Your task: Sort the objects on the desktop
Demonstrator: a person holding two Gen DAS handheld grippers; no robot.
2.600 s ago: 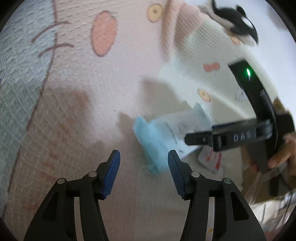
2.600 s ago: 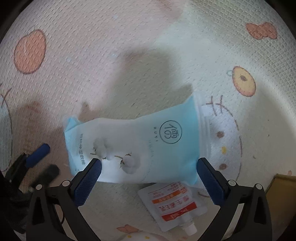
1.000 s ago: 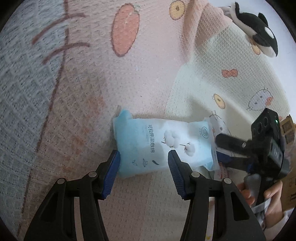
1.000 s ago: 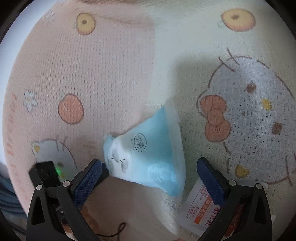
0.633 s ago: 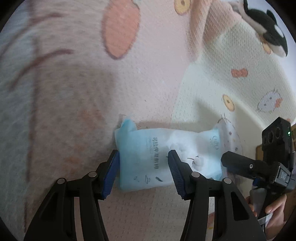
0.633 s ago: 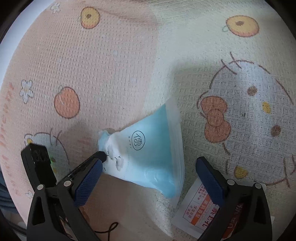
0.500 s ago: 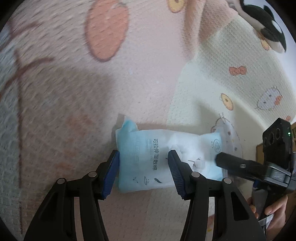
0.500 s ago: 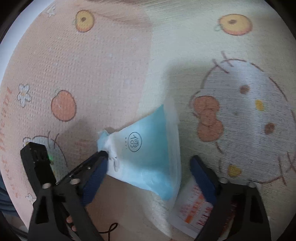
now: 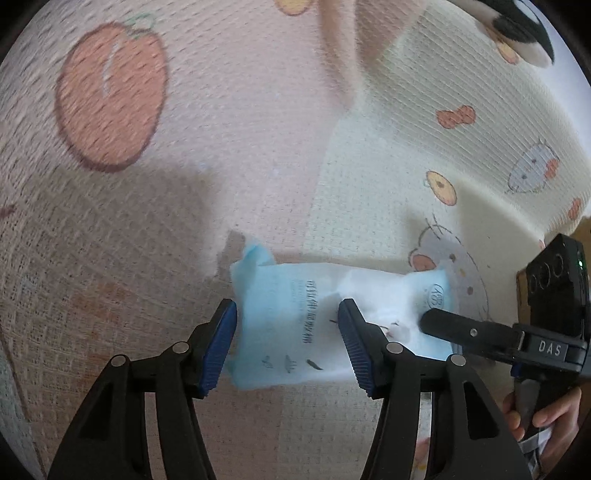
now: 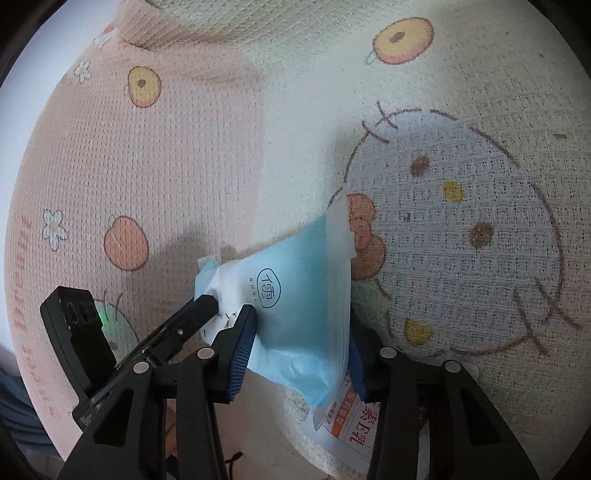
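- Now the right tool [image 10: 297, 345], wide apart a moment ago, is closing its jaws on the near, sealed end of the blue pouch [image 10: 295, 295]; both pads look to touch it.
- Left tool [image 9: 286, 345]: jaws opening, straddling the pouch's far-left end, pads not clearly pressing; it has crept along the pouch.
- Judgement: hold passes to the right tool, so the pouch seems ready for lifting to its sorted place.
- Location: the pouch lies on the patterned mat [image 10: 480, 129], partly over a red-and-white sachet [image 10: 351, 417].
- Count: two tools, one pouch, one sachet, one plush toy [image 9: 517, 29] at the mat's far right edge.
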